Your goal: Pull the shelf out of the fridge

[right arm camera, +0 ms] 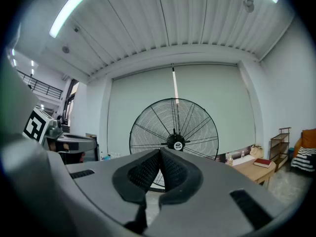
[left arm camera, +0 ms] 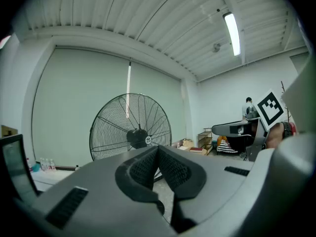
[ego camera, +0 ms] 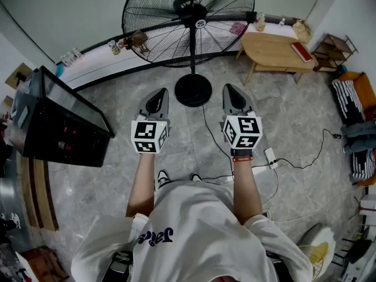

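Note:
A small black fridge (ego camera: 56, 119) with a dark glass door stands on the floor at the left of the head view; its door looks closed and no shelf shows. My left gripper (ego camera: 157, 96) is held level in front of me, well to the right of the fridge, its jaws shut with nothing between them. Beside it my right gripper (ego camera: 231, 94) is also level and shut on nothing. Both point toward the big floor fan (ego camera: 191, 22). The left gripper view shows the left gripper (left arm camera: 158, 149) with its pads together, and the right gripper view shows the right gripper (right arm camera: 160, 154) the same.
The fan's round base (ego camera: 192, 90) sits just ahead of both grippers. A wooden table (ego camera: 276, 51) with a red book stands at the back right. Cables and a power strip (ego camera: 271, 157) lie on the tiled floor to my right. Wooden planks (ego camera: 38, 192) lie at the left.

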Demonstrator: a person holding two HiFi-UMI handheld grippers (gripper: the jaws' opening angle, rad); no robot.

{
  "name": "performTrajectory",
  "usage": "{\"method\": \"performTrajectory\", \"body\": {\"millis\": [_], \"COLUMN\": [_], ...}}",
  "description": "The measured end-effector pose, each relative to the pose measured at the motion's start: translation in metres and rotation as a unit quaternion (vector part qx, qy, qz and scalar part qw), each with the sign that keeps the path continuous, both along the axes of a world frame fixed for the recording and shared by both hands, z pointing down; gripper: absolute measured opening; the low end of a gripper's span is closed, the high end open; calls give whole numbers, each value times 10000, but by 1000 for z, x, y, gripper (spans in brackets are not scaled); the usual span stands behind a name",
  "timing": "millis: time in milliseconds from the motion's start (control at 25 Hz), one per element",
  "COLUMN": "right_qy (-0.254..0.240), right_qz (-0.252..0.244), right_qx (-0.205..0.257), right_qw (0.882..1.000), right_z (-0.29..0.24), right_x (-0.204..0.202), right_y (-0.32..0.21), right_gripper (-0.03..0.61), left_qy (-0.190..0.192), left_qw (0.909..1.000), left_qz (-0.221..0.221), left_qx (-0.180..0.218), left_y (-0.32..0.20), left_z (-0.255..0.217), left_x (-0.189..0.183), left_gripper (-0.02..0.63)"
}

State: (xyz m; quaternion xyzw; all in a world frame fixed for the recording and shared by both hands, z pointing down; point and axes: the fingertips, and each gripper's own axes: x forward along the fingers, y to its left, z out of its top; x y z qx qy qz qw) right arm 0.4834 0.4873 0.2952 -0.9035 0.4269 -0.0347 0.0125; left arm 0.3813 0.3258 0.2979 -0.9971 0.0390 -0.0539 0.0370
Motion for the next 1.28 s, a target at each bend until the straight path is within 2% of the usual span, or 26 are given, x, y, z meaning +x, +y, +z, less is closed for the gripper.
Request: {"method": "performTrajectory", "body": {"millis": [160,320,400,520,720,840,920,1080,1280], "right_qy": [-59,-128,-207,-326,-603,-894,-971,-699,-525], "right_qz": [-326,-902,-1169,-1605,-2482,-2969,-3144,-3406,-3989], "right_qx": [-16,-52,-83,-46,357,404,370,214,5], "right_qw": [9994,9958,9929,9865,9662,9499,9436,9373,9155], "right_z": [8,17,19,18,8,10,14,15,17], "right_x": [-9,-22,-36,-72,-134,-180,-204,-250,-324], "right_y": [-15,-46,-62,-100,-185,-234,-265,-324,-391], "right_gripper": [12,12,12,12,14,15,15,15,15], "left_qy": [-94,-166,-206,-279,-212,-132,-130,-37,67], "left_qw": [9996,9974,9958,9912,9779,9674,9613,9479,9291], "left_qz": [-249,-694,-884,-1283,-2055,-2487,-2719,-3143,-3648], "left_qx": [-13,-95,-147,-166,-332,-462,-432,-523,-606], "left_y": [-2,-17,-26,-51,-116,-154,-177,-221,-269], "left_z": [9,19,20,18,18,20,22,25,29], "left_x": [-12,-31,-47,-92,-165,-211,-237,-293,-365], "left_gripper": [17,17,17,17,17,17,17,17,17]}}
